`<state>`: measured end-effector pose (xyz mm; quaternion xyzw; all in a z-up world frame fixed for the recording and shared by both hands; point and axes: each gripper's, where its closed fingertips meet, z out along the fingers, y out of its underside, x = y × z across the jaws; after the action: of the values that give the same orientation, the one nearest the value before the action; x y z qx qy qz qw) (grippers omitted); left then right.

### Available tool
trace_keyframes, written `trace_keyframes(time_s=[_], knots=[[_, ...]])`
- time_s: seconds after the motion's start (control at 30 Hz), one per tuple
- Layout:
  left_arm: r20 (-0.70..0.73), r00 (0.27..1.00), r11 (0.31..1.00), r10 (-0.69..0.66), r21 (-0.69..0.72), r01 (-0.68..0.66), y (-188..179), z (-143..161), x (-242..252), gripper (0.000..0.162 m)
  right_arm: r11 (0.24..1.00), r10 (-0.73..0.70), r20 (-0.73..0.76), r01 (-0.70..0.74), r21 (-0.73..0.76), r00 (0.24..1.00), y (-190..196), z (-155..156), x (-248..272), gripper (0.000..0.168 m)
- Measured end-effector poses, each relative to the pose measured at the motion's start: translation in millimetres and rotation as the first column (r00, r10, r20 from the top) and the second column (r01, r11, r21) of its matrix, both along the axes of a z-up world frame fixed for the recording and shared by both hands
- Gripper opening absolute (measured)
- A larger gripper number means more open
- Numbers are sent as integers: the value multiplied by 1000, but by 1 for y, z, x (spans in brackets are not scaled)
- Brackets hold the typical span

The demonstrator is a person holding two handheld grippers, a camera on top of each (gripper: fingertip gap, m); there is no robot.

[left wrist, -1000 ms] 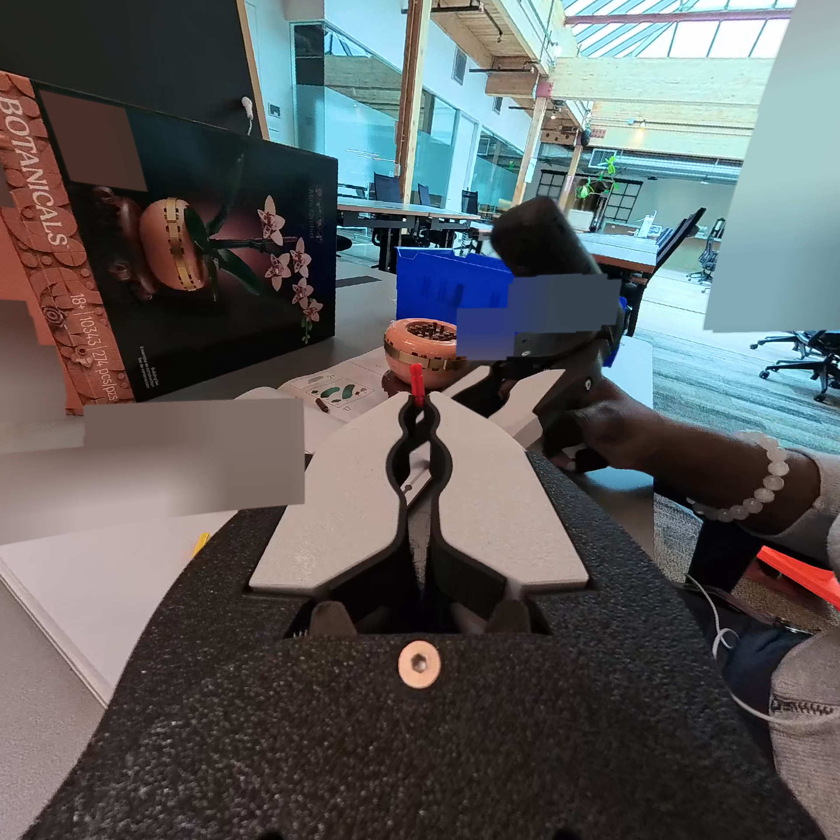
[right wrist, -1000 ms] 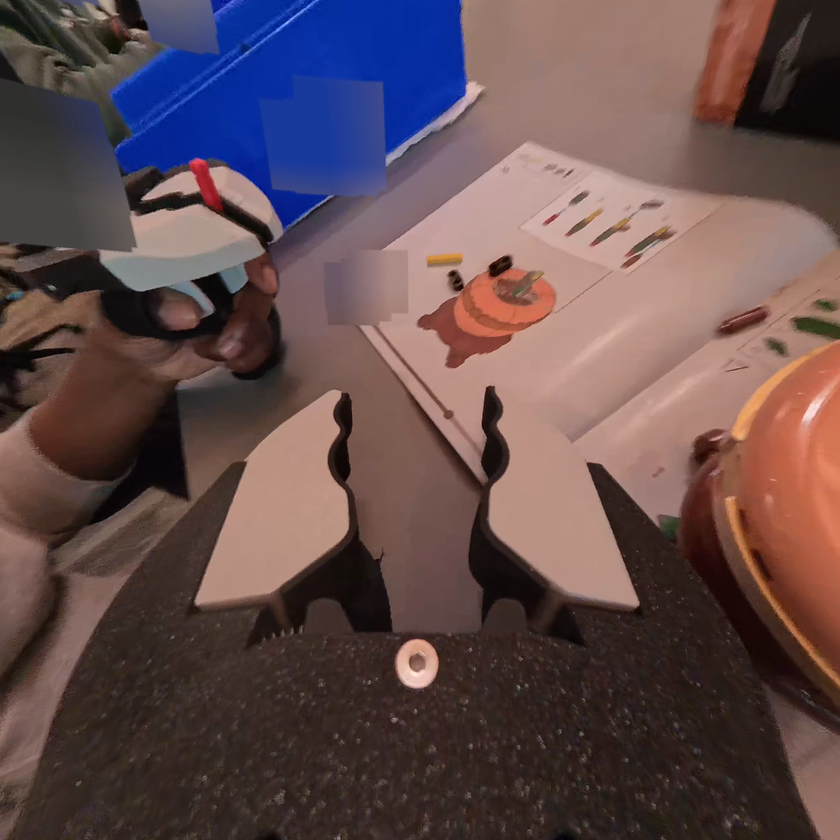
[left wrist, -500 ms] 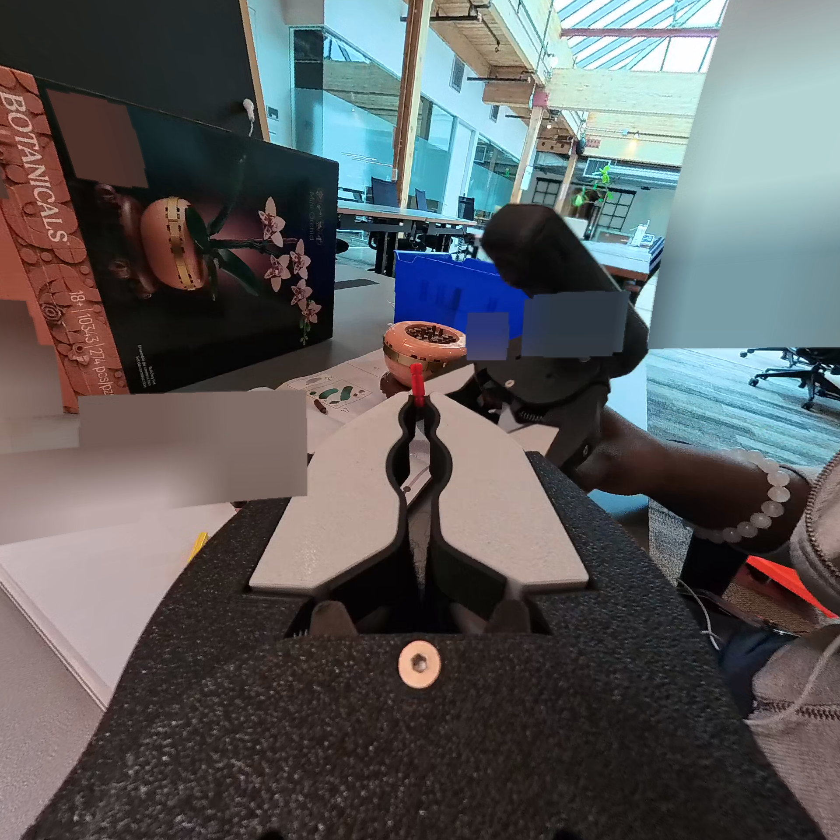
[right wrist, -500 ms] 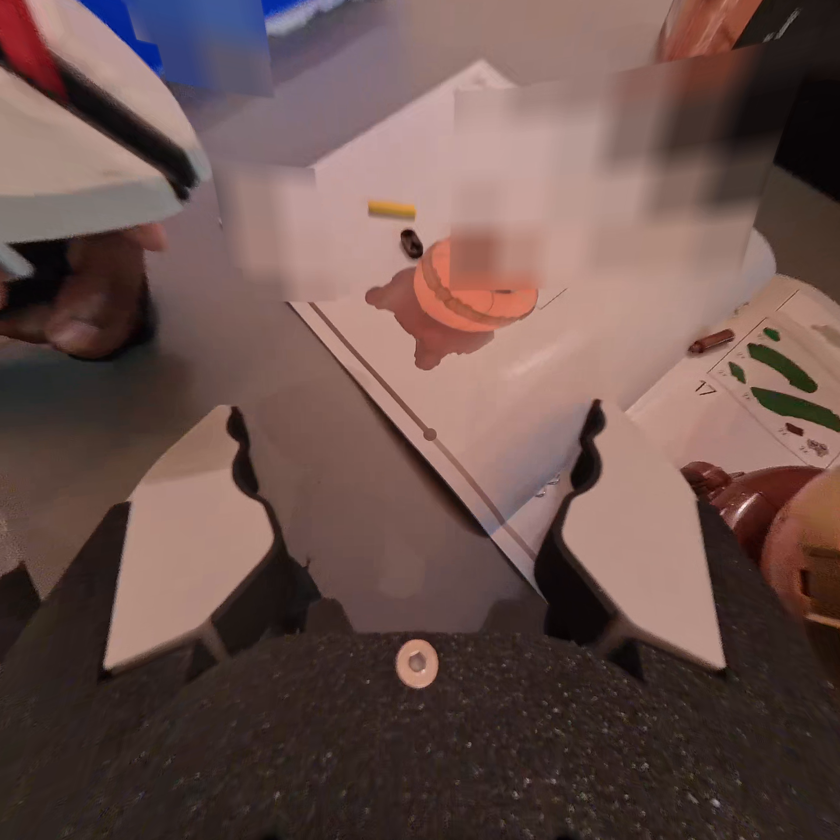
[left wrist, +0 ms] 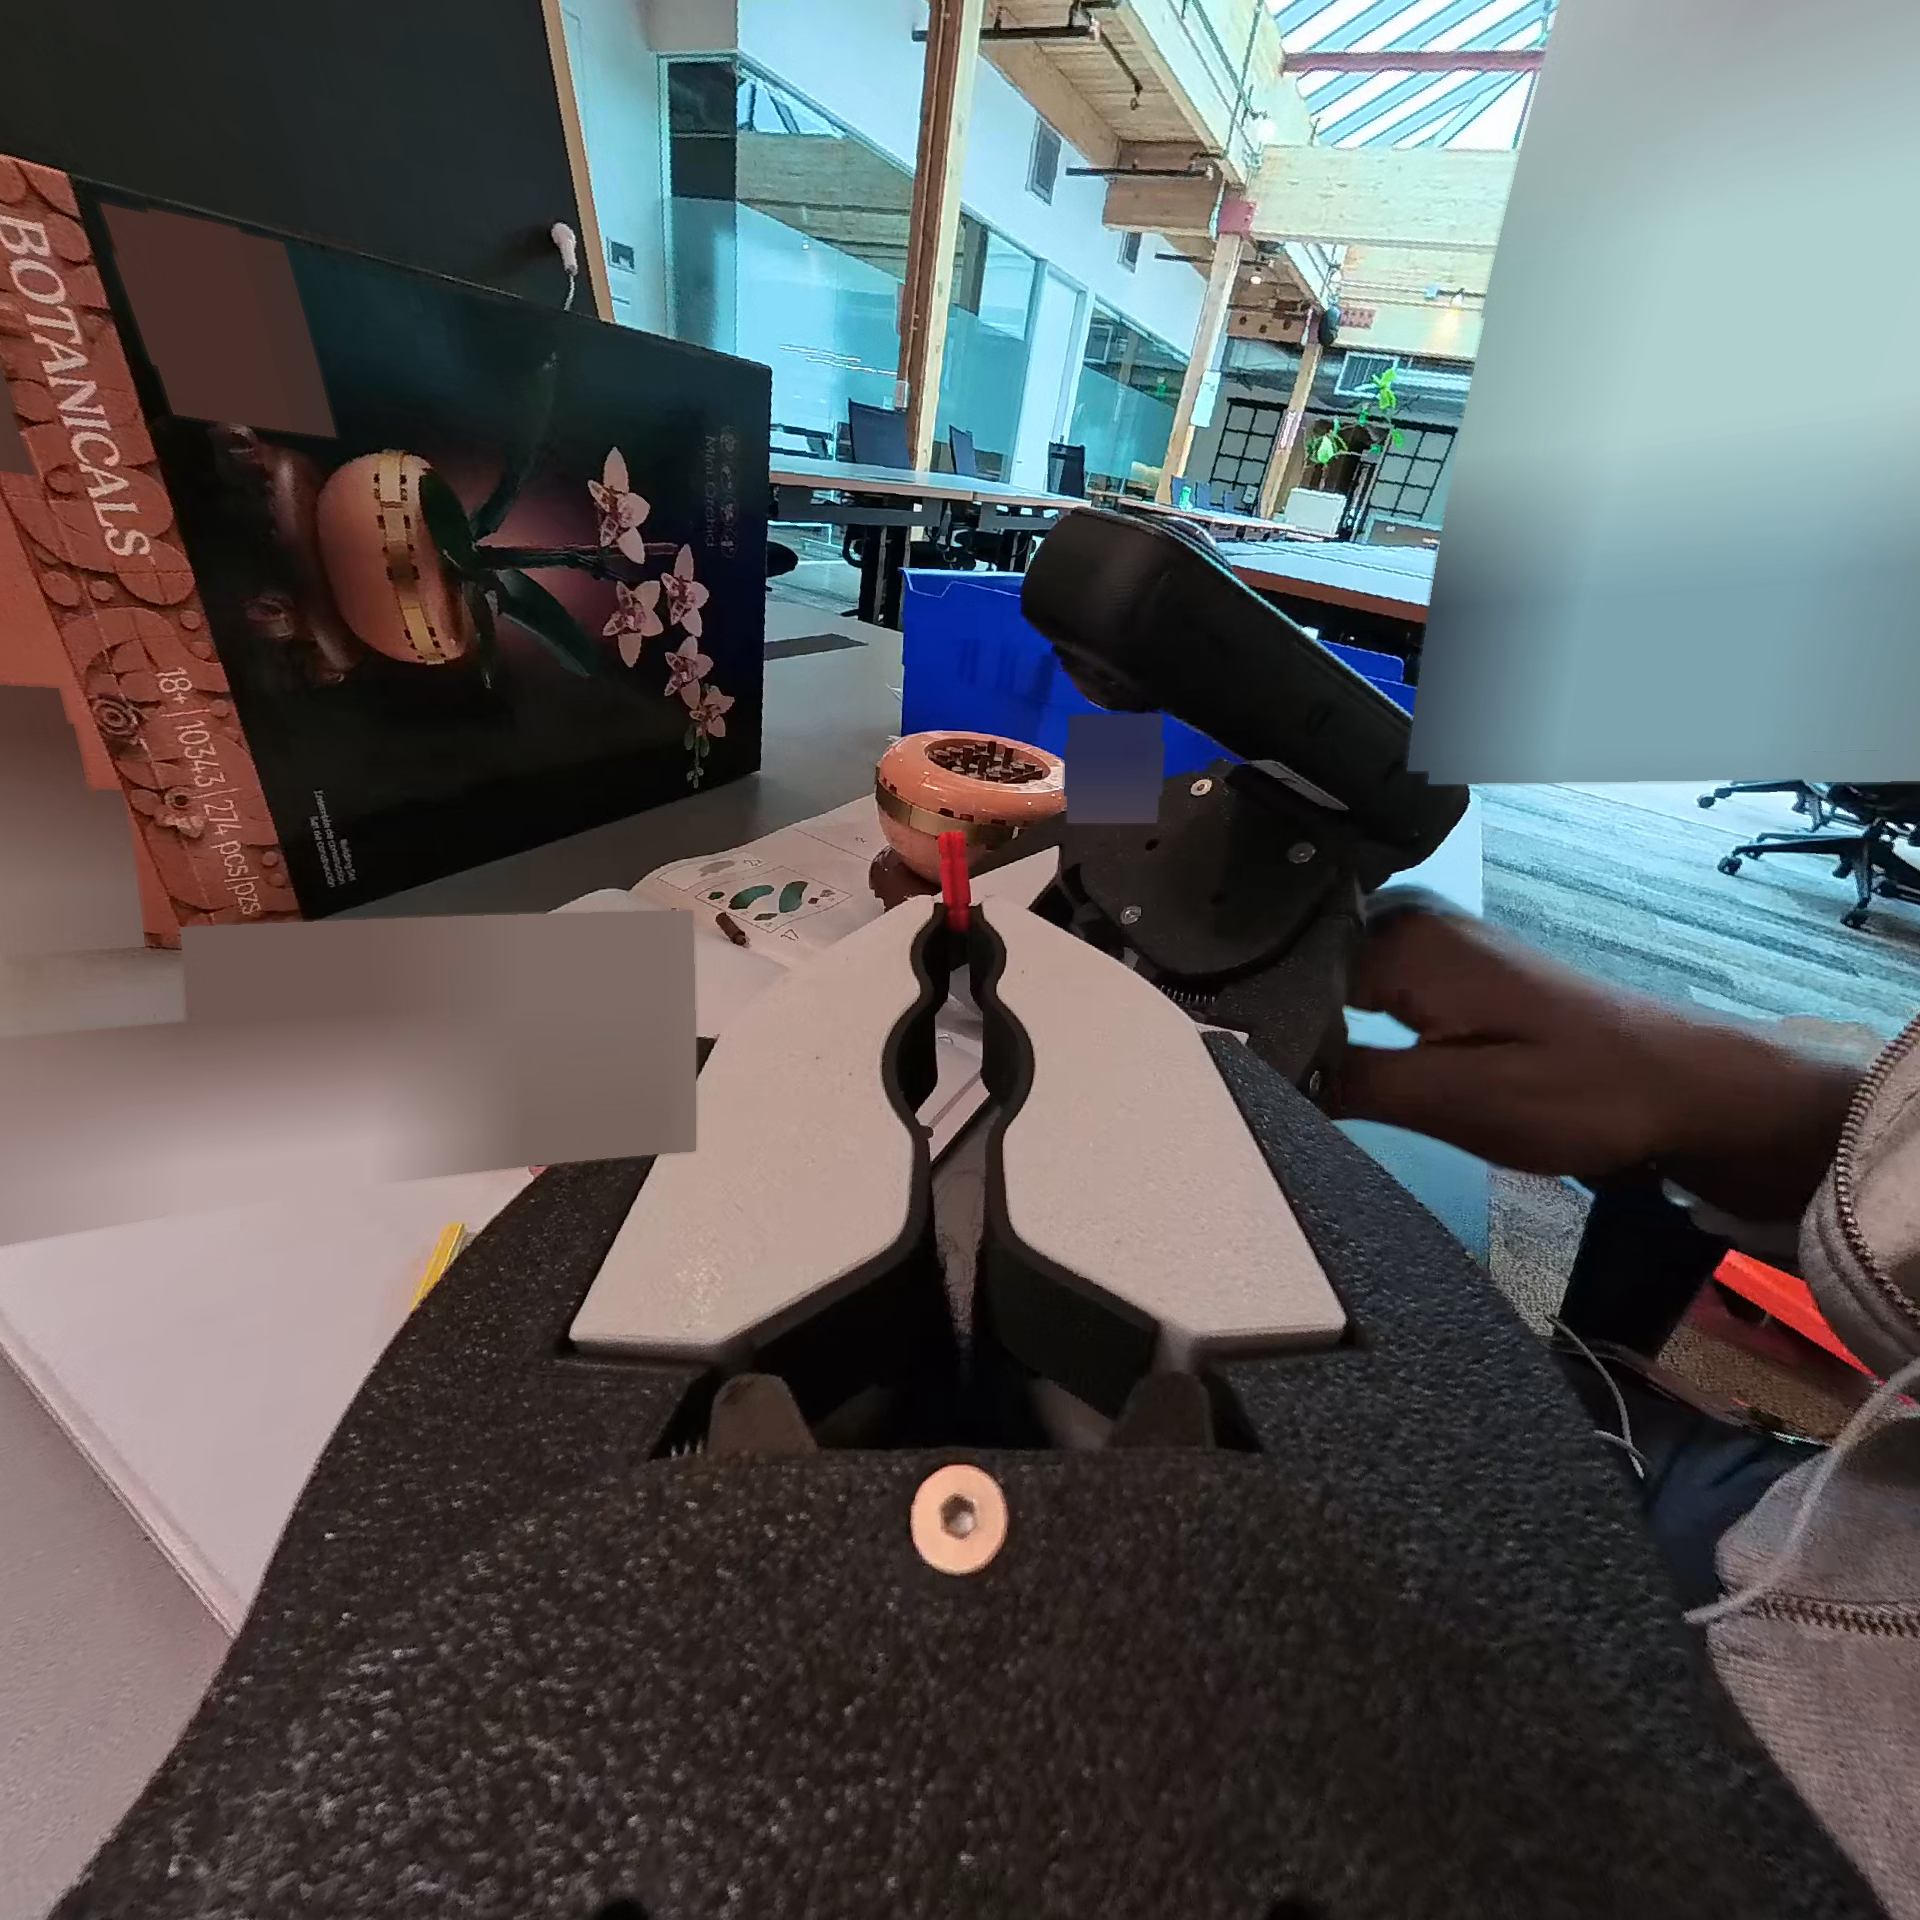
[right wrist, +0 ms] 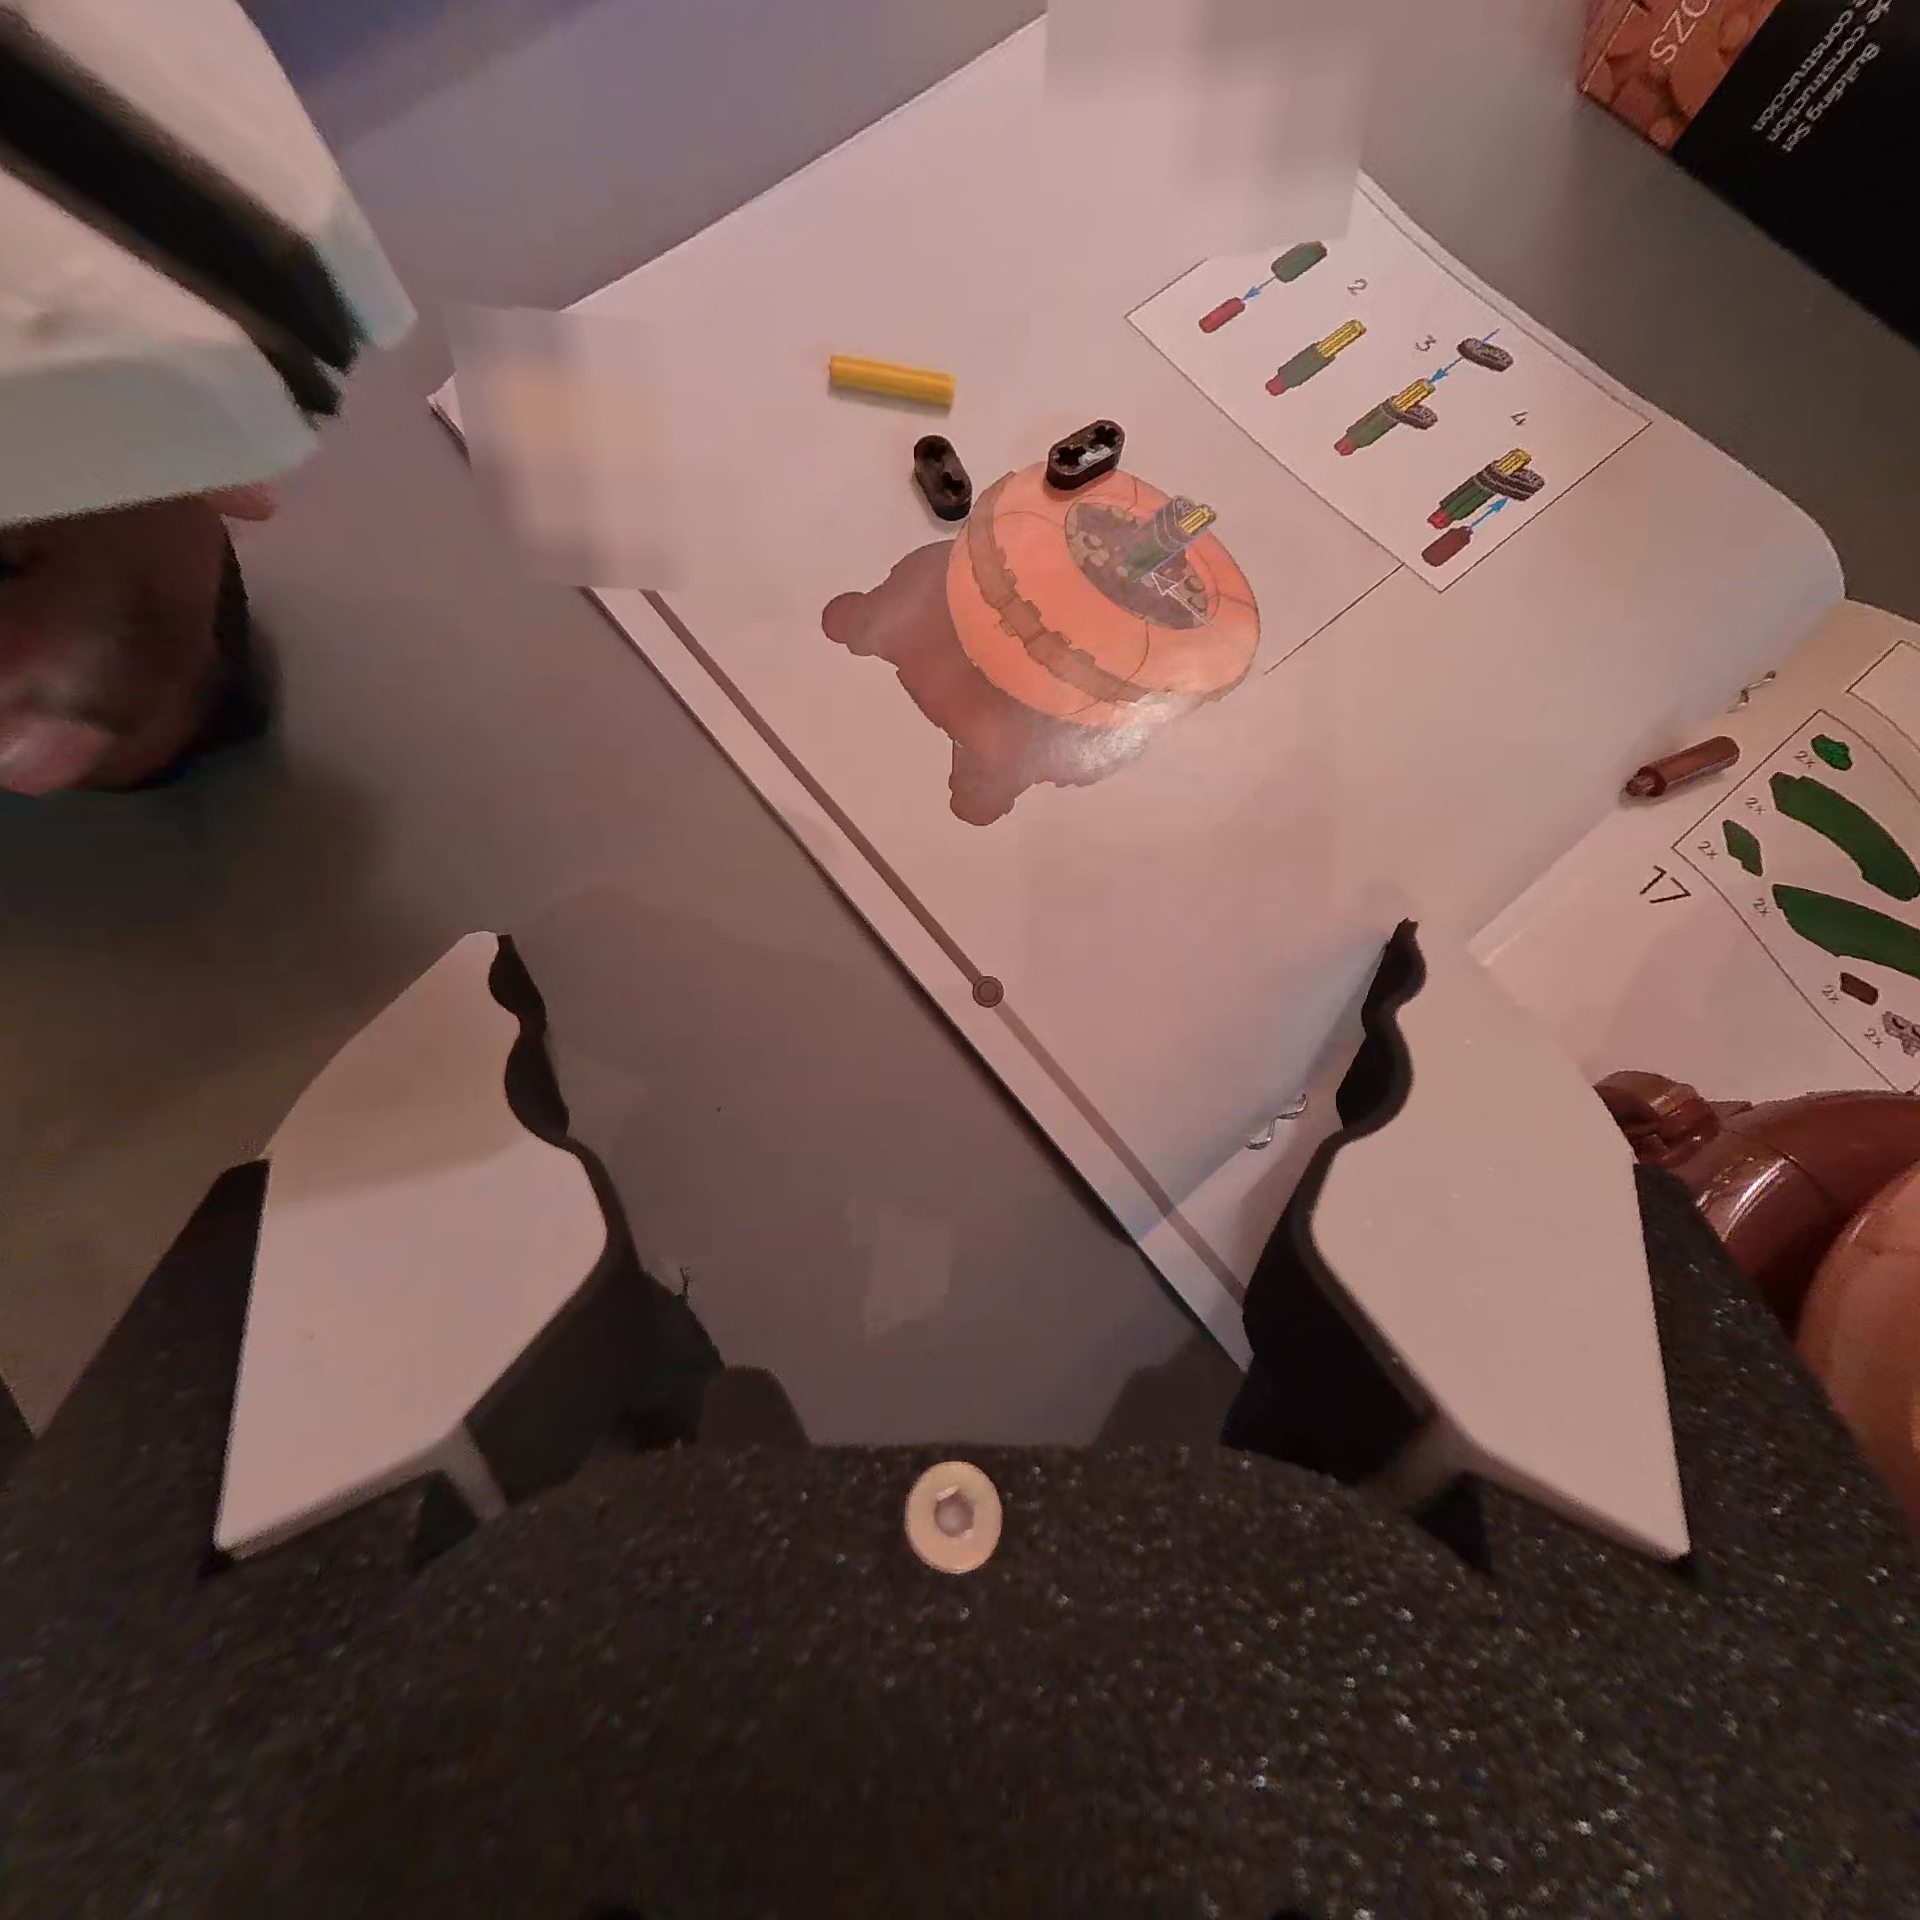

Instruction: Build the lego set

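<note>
A: Right, my left tool (left wrist: 958,925) is pinched shut on a small red pin (left wrist: 953,868), which stands upright out of the tips. What have you got on your side?

B: My right tool (right wrist: 951,1023) is spread wide with nothing between its fingers (right wrist: 416,1226). It hangs over the grey counter (right wrist: 644,831), pointing down at the edge of the open instruction booklet (right wrist: 1143,883).

A: Where are the loose parts?

B: On the booklet page. A yellow axle (right wrist: 891,377) lies flat near the top of the page. Just below it sit two small black connectors (right wrist: 940,476), apart from each other, one of them at the upper edge of the printed pot drawing. A brown pin (right wrist: 1683,767) lies farther right, near the fold.

A: From my camera I see the pink pot model (left wrist: 971,795) beyond the red pin, standing upright on the counter by the booklet, its studded top open to view. Do you see it?

B: Only a brown, glossy slice of it at my right edge; too close to make out much.

A: Behind the pot there's a blue bin (left wrist: 971,655), and to the left the set's dark box (left wrist: 436,623) stands on the counter. Your tool shows in my view too, its black body tilted down in front of the bin, gripped by a hand (left wrist: 1507,1049).

B: And yours fills my upper left corner, blurred, well above the counter.
</note>
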<state>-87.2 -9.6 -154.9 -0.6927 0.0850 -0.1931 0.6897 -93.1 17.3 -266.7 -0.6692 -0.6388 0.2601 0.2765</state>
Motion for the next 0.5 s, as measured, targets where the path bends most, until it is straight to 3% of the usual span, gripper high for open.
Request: trace_keyframes(time_s=[0.5], knots=[[-48,999,1000,17,8,-16,0,-1,3,2,1000,3,2,-3,0,1000,0,-1,0,145]])
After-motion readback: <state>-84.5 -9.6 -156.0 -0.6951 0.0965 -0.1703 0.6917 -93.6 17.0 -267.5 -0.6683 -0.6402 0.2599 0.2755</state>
